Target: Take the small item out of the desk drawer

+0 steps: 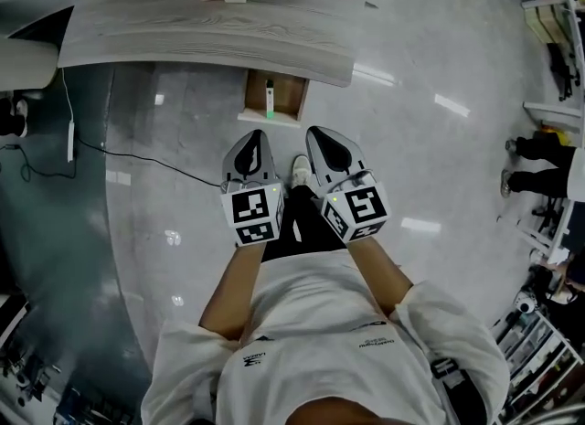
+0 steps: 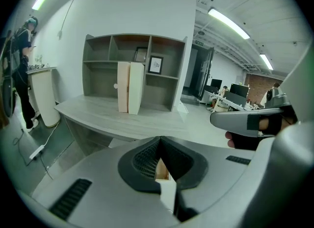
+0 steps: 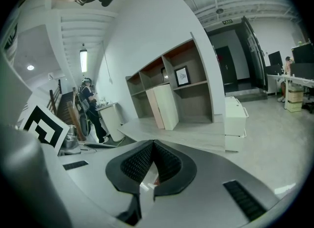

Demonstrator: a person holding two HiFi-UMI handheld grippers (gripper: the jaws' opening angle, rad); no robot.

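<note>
Head view showed a person standing over a grey desk [image 1: 183, 35], its drawer [image 1: 291, 94] pulled open beneath the front edge. The small item [image 1: 270, 99] lay inside the drawer – white, slim, with a green end, possibly a pen; too small to tell. The left gripper [image 1: 254, 144] and the right gripper [image 1: 322, 140] were held side by side over the floor [image 1: 430, 140], near the drawer but apart from it, both pointing toward it. Left gripper view: claw pressed together at the tips, nothing pinched – drawer wood showed through the gap behind them. Right gripper view: jaws likewise closed and empty. A shelf unit [image 2: 132, 70] stood on the desk.
</note>
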